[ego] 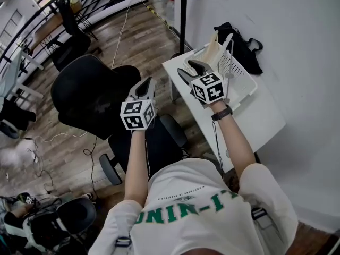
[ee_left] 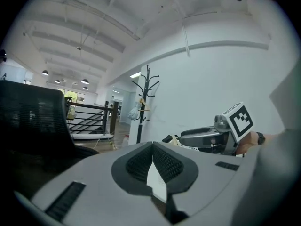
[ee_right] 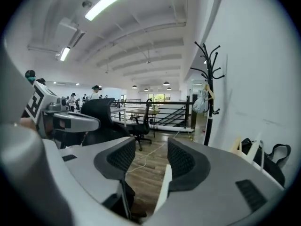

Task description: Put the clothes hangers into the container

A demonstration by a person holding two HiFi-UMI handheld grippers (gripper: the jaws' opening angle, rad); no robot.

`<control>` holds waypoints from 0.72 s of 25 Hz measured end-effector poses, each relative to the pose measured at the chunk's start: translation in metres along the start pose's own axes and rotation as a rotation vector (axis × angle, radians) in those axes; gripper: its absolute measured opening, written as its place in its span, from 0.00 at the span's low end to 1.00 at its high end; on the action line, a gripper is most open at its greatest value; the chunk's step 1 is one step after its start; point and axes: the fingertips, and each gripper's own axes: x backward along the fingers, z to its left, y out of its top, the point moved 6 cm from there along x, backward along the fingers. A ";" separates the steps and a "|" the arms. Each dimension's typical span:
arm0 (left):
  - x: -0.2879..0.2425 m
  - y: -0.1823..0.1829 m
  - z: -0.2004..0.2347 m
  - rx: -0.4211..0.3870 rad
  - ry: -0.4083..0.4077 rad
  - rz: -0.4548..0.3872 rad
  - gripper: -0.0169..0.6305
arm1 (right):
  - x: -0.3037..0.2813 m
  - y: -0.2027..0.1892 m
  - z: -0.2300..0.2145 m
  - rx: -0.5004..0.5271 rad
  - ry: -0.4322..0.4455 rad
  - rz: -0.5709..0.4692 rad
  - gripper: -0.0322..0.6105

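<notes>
Hangers (ego: 214,48) stand inside the basket (ego: 243,84), and both tools hover just short of the basket, left gripper (ee_left: 151,147) clenched empty, right gripper (ee_right: 149,158) parted empty, suggesting loading is complete.

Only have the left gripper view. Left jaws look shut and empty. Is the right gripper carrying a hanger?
Observer: No. In the right gripper view, the right gripper has its jaws apart, and only floor shows between them.
Operator: Where's the container?
Observer: In the head view, a white basket sits on the white table by the wall, just beyond the right gripper.
Operator: Anything in it?
Observer: Pale hangers, as far as I can tell, standing at its far end.
</notes>
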 end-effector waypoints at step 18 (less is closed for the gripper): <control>0.226 0.018 0.145 -0.014 0.413 -0.133 0.05 | -0.073 0.063 0.271 -0.018 0.210 -0.215 0.07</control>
